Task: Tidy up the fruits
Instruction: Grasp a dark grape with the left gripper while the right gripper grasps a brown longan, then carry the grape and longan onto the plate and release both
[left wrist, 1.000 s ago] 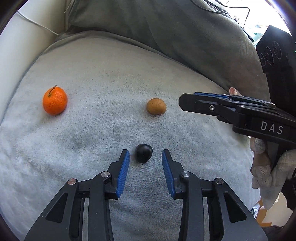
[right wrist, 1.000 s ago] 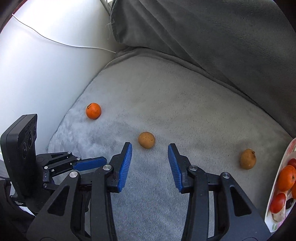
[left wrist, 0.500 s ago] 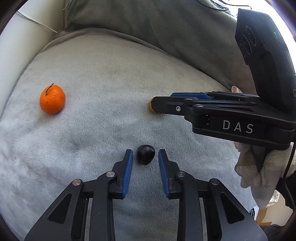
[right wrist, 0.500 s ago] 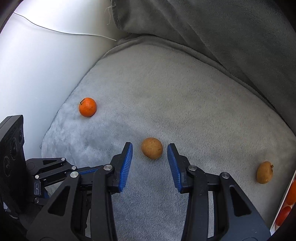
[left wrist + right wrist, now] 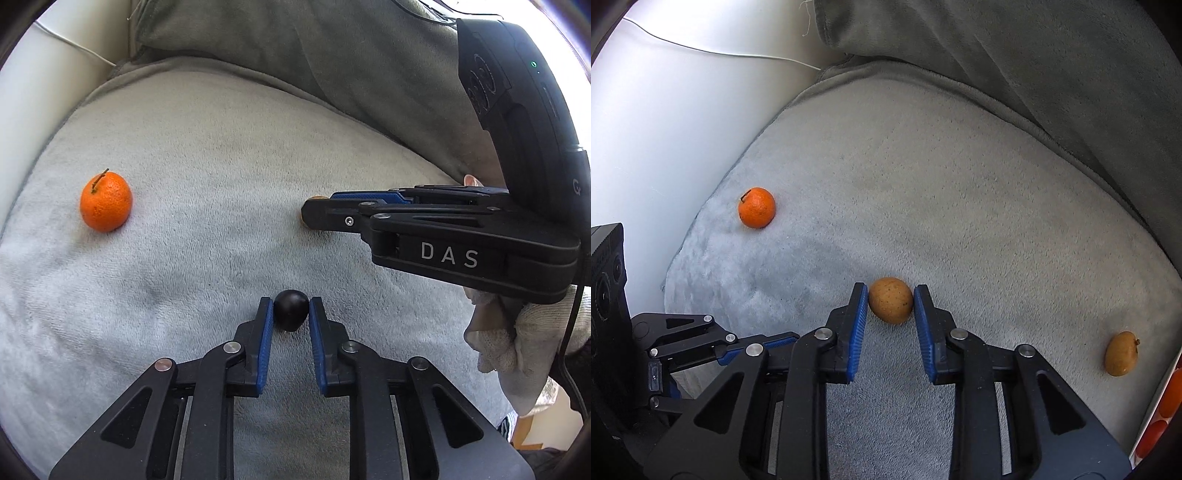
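Note:
A small black fruit (image 5: 290, 309) lies on the grey cushion (image 5: 207, 155) between the blue pads of my left gripper (image 5: 290, 308), whose jaws have closed onto its sides. A brown round fruit (image 5: 890, 300) sits between the fingertips of my right gripper (image 5: 891, 295), with the pads touching or nearly touching both sides. The right gripper also shows in the left wrist view (image 5: 314, 218), hiding most of that fruit. An orange tangerine (image 5: 106, 201) lies to the left, also in the right wrist view (image 5: 757, 207). Another brown fruit (image 5: 1121, 353) lies at the right.
A white plate (image 5: 1152, 413) holding orange-red fruits shows at the right edge. A dark grey back cushion (image 5: 1034, 55) rises behind. A white sofa arm (image 5: 665, 110) with a thin cable stands at the left. A gloved hand (image 5: 524, 354) holds the right gripper.
Both grippers moved forward and narrowed their jaws. The left one closed onto the black fruit. The right one came around the brown fruit.

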A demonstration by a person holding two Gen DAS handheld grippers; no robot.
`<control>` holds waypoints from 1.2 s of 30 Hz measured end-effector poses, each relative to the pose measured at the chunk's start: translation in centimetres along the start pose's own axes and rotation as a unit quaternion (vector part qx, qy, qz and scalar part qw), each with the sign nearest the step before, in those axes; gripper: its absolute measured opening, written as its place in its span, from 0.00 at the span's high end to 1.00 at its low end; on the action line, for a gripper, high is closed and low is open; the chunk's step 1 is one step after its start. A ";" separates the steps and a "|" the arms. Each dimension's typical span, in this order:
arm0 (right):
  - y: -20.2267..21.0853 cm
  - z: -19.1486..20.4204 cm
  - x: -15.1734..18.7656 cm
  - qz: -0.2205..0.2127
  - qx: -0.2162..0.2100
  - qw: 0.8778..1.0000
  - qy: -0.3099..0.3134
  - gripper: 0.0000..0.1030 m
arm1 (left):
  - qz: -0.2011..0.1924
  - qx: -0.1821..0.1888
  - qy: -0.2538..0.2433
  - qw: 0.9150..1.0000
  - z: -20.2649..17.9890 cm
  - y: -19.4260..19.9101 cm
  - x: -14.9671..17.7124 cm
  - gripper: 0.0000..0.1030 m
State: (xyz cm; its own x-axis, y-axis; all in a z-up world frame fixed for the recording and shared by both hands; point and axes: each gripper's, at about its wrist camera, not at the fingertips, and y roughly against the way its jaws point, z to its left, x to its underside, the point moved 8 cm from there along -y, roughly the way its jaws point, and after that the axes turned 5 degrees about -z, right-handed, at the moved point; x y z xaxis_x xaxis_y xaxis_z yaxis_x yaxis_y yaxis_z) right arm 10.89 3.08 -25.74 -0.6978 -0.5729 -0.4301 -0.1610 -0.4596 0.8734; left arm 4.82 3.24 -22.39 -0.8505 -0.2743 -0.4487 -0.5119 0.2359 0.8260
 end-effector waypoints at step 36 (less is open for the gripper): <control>15.1 -9.0 5.4 -0.127 0.058 0.981 -0.136 0.74 | -0.024 0.057 -0.066 0.996 -6.4 3.8 -1.8 0.83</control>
State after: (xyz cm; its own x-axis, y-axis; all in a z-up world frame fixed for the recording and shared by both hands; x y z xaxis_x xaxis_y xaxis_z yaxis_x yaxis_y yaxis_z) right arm 10.98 -13.07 -16.90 -0.7825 -0.2410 -0.5741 -0.4209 -0.4747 0.7730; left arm 5.18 -1.39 -16.28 -0.8290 -0.1642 -0.5346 -0.5568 0.3313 0.7617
